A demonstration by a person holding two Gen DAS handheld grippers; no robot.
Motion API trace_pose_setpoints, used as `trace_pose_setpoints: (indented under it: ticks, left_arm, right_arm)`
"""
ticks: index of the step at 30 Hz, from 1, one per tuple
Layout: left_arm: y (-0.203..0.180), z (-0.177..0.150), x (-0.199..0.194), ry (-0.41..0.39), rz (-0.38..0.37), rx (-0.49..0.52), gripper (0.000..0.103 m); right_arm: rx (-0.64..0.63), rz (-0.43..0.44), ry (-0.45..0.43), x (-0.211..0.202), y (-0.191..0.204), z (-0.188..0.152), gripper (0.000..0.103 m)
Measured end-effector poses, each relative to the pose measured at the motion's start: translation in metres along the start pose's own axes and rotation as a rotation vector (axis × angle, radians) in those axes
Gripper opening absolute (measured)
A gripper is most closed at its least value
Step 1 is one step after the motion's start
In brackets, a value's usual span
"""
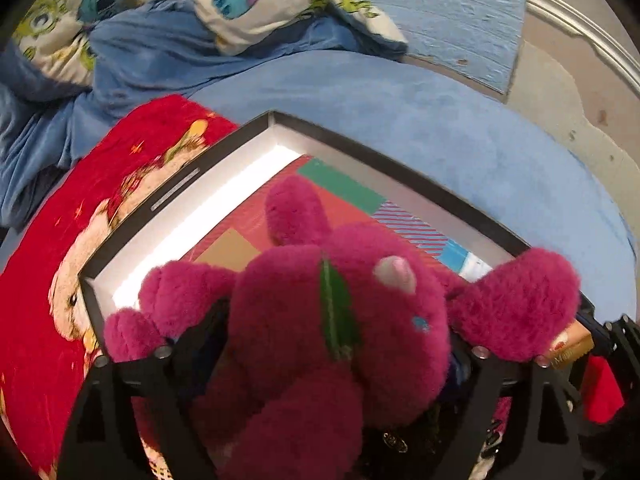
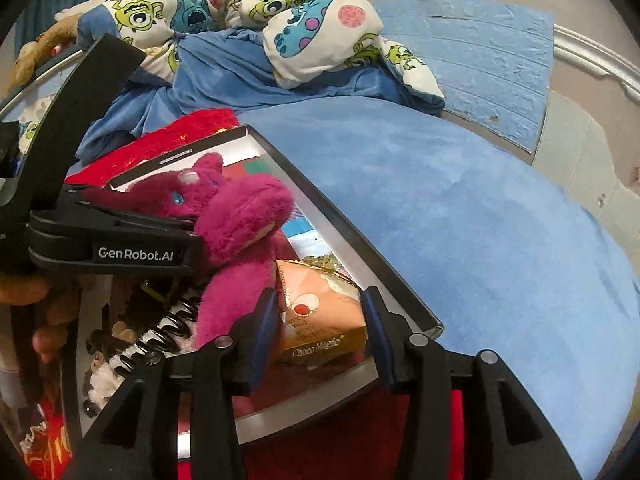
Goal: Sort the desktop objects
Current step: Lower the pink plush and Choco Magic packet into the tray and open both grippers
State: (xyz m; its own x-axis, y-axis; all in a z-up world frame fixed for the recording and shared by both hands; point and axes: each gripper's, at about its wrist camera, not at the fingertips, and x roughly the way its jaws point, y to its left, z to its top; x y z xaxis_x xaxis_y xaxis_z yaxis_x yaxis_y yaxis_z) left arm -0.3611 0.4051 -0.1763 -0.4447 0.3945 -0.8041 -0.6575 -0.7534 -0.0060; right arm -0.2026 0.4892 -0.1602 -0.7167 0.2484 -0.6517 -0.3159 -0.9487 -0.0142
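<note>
A pink plush bear [image 1: 320, 320] lies in a shallow black-rimmed box [image 1: 384, 160] with white walls and a colourful floor. My left gripper [image 1: 320, 344] straddles the bear's body with its jaws wide; its fingertips are hidden behind the fur. From the right wrist view, the bear [image 2: 244, 216] rests against a black left finger [image 2: 120, 236]. Beside the bear, inside the box [image 2: 320, 208], sits an orange Choco Magic carton [image 2: 320, 320]. My right gripper [image 2: 320, 304] stands open around the carton, its blue pads [image 2: 266, 320] close beside its sides.
The box rests on a red printed blanket [image 1: 48, 320] over a blue bedspread [image 2: 460, 220]. A crumpled cartoon-print quilt [image 2: 312, 28] lies behind. A black-and-white coiled item [image 2: 160, 336] and small dark bits fill the box's near left part.
</note>
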Motion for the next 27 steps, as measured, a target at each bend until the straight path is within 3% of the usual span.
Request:
trace_pose_setpoints:
  ticks: [8,12,18,27]
  left_arm:
    - [0.006,-0.003,-0.007,-0.017,0.042,-0.014,0.103]
    - [0.011,-0.005,-0.014,-0.006,0.033,-0.013,0.103]
    - [0.009,-0.003,-0.028,-0.041,-0.005,-0.012,0.103]
    - [0.002,0.0,-0.055,-0.091,-0.036,0.029,0.103]
  right_arm:
    - [-0.052,0.019,0.002,0.001,0.009,0.002,0.066]
    - [-0.086,-0.032,-0.003,0.0,0.015,0.003,0.103]
    - [-0.084,-0.036,-0.003,-0.004,0.018,0.004,0.103]
    - [-0.01,0.03,-0.028,-0.023,0.008,0.011,0.103]
